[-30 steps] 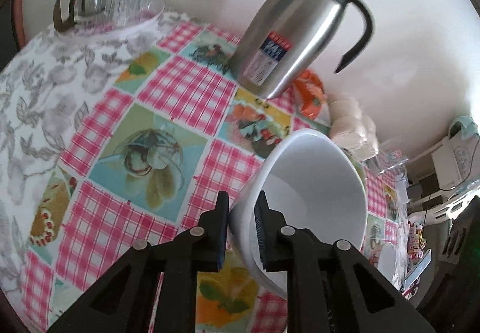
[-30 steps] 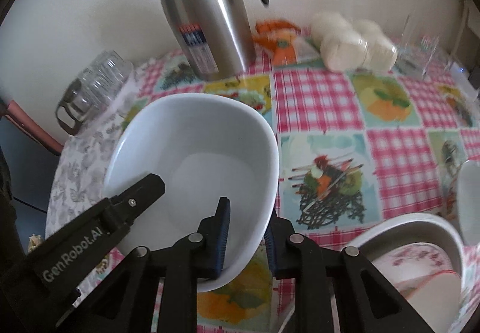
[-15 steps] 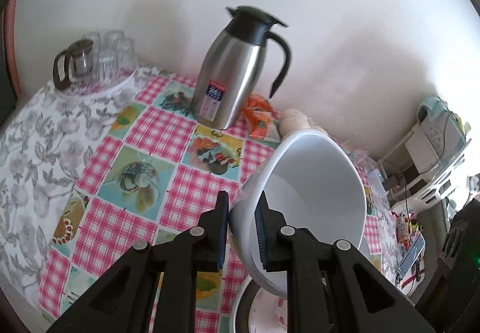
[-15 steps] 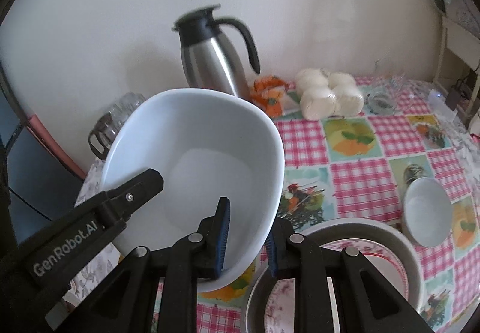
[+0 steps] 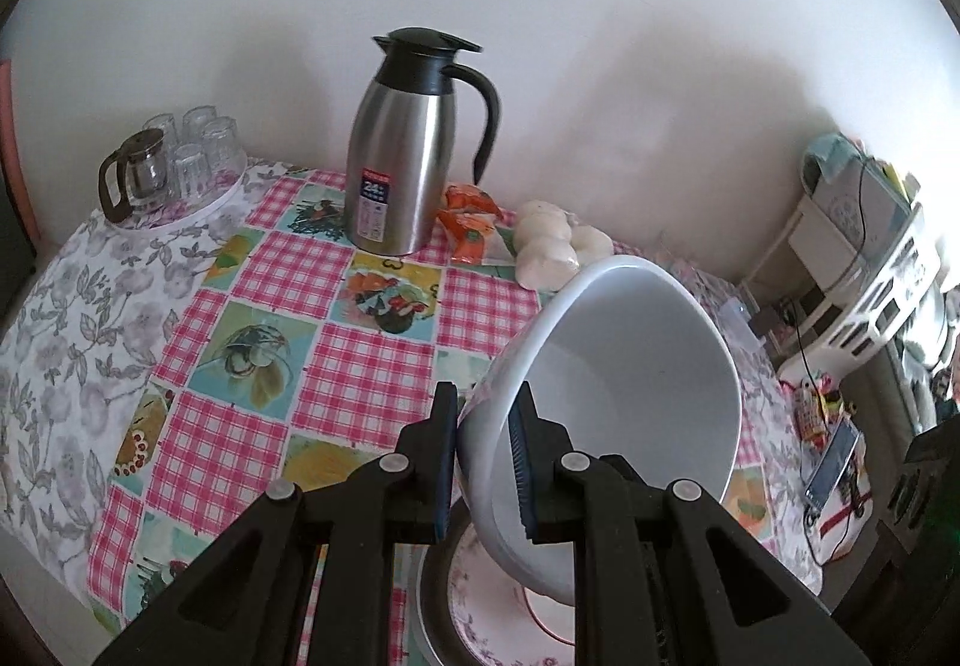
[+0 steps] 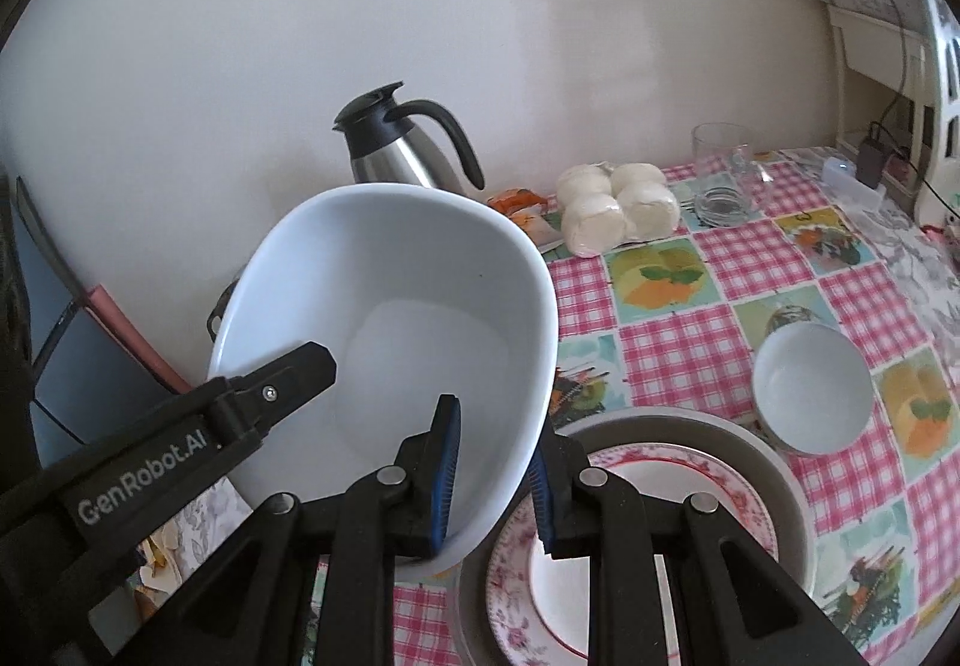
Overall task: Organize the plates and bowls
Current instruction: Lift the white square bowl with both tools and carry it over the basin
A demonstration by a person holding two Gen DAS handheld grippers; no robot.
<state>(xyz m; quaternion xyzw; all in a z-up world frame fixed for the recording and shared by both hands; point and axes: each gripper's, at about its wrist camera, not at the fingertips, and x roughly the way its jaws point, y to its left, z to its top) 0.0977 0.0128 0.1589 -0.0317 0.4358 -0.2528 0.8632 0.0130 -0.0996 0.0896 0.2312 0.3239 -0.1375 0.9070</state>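
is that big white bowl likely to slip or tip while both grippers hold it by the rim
The big white bowl looks glazed and smooth, so it may slip. The left gripper and right gripper pinch only its thin rim on opposite sides; it hangs tilted and could pivot. It looks rigid, probably ceramic, so likely chips if dropped onto the floral plate.

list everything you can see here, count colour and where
large bowl: 1, white, held tilted in the air above the tray
tray: 1, grey, round, near table edge
floral plate: 1, white and pink, in the tray
small bowl: 1, white, right of the tray
thermos jug: 1, steel with black lid, by the wall
glass set: pitcher plus several tumblers, clear, far left corner
orange packets: a few, beside the jug
white rolls: 4, wrapped, by the wall
glass ashtray: 1, clear
tablecloth: 1, pink check
left gripper: black, clamped on bowl rim
right gripper: black, clamped on opposite rim
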